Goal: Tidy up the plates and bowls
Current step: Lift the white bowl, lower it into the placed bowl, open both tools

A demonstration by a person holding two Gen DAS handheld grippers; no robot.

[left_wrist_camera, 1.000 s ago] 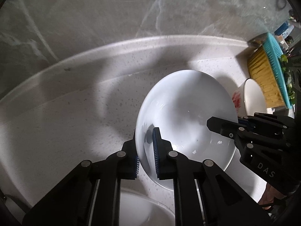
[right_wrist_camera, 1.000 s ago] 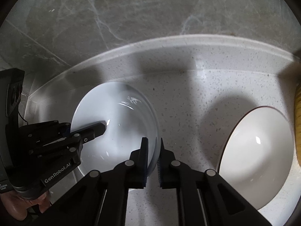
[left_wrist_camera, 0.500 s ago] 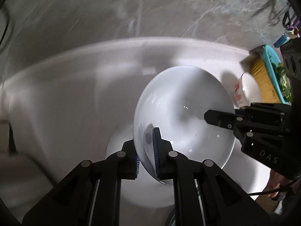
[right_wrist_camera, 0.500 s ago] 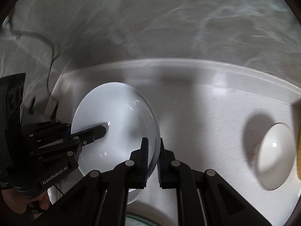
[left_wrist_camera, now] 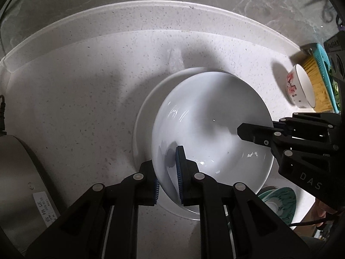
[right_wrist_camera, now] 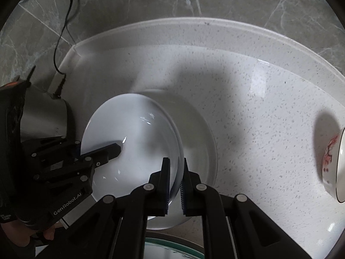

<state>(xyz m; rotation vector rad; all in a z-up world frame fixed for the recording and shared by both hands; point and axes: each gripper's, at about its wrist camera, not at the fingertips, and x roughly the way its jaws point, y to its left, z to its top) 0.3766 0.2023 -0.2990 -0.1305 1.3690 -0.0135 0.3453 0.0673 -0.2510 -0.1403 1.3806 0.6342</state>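
A metal pot (left_wrist_camera: pixel 19 172) stands at the tabletop's (left_wrist_camera: pixel 86 86) left edge. Mid-tabletop, the white bowl (left_wrist_camera: pixel 211 129) hangs over a white plate (left_wrist_camera: pixel 144 116), likely for stacking. The left hand-held gripper (left_wrist_camera: pixel 168 170) is clamped on its left rim, and the right hand-held gripper (right_wrist_camera: pixel 175 179) is clamped on the opposite rim, sharing the weight. A red-patterned bowl (left_wrist_camera: pixel 299 86) waits near the right edge.

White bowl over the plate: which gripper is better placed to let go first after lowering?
Probably the right gripper. Both grippers clamp the white bowl by opposite rims above the white plate. The left gripper holds the rim beside the metal pot, so it has less room.
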